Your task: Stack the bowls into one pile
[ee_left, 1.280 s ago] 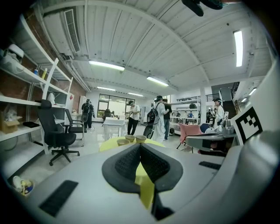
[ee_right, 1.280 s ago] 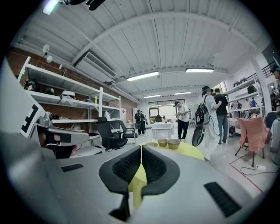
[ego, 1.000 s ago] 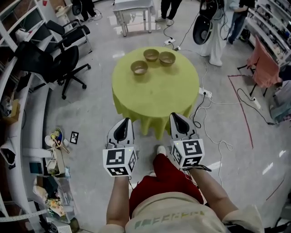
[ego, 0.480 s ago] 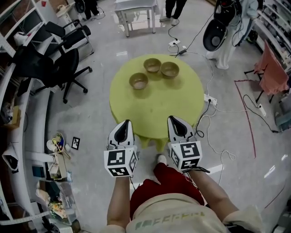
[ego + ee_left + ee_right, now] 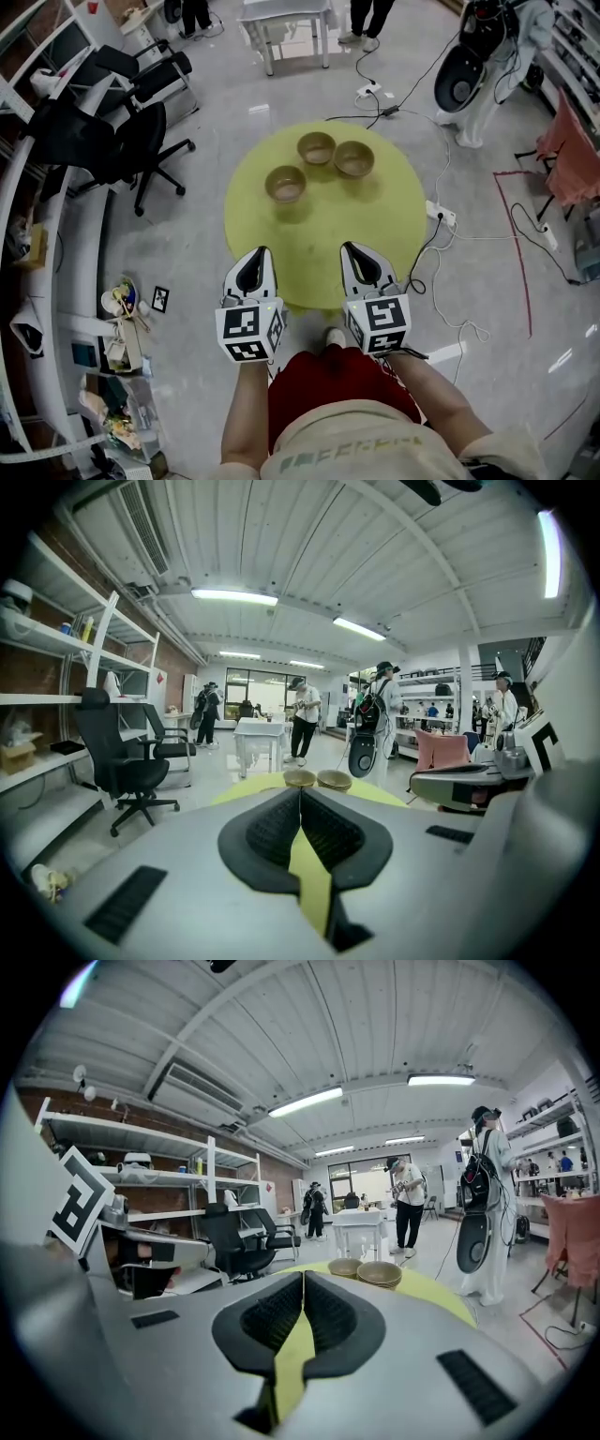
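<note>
Three tan bowls stand apart on the far half of a round yellow-green table (image 5: 319, 234): one on the left (image 5: 285, 184), one at the back (image 5: 316, 147) and one on the right (image 5: 354, 158). My left gripper (image 5: 257, 253) and right gripper (image 5: 355, 249) hover side by side over the table's near edge, both shut with nothing between the pads. In the left gripper view the shut jaws (image 5: 300, 795) point at two of the bowls (image 5: 300, 778). The right gripper view shows its shut jaws (image 5: 304, 1277) below the bowls (image 5: 379, 1273).
Black office chairs (image 5: 141, 141) stand to the table's left beside shelving. A white table (image 5: 286, 14) and standing people are beyond the round table. Cables and a power strip (image 5: 441, 216) lie on the floor at its right. Clutter (image 5: 117, 300) sits at the left.
Both grippers have moved forward together, from the floor in front of the table to over its near edge. The bowls have not moved and the jaws stayed shut.
</note>
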The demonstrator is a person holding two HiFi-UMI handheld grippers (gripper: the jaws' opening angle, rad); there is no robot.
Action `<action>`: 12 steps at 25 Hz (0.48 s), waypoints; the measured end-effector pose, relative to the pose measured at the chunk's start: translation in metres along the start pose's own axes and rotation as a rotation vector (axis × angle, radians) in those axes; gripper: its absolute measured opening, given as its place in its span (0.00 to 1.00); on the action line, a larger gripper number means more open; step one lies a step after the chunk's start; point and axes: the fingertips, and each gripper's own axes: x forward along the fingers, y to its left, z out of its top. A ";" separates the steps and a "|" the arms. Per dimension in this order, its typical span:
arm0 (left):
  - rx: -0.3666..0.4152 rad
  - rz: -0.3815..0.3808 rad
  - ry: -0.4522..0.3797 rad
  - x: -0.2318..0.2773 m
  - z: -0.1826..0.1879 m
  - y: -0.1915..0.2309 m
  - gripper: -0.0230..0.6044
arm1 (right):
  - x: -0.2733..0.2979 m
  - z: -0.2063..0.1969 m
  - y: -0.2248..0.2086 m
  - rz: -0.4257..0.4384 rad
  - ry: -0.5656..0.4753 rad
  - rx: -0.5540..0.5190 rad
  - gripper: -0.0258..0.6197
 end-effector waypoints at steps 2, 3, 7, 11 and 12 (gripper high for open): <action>0.004 0.002 0.015 0.007 -0.001 0.001 0.07 | 0.003 0.000 -0.003 0.000 0.005 0.007 0.10; 0.011 0.001 0.027 0.012 -0.001 0.002 0.07 | 0.005 0.001 -0.005 -0.003 0.006 0.010 0.10; 0.028 -0.001 0.060 0.031 -0.004 0.013 0.08 | 0.018 -0.001 -0.009 -0.014 0.015 0.019 0.10; 0.019 -0.011 0.083 0.055 -0.012 0.026 0.08 | 0.035 -0.008 -0.015 -0.041 0.028 0.023 0.10; 0.017 -0.016 0.090 0.062 -0.013 0.028 0.08 | 0.039 -0.008 -0.018 -0.049 0.032 0.022 0.10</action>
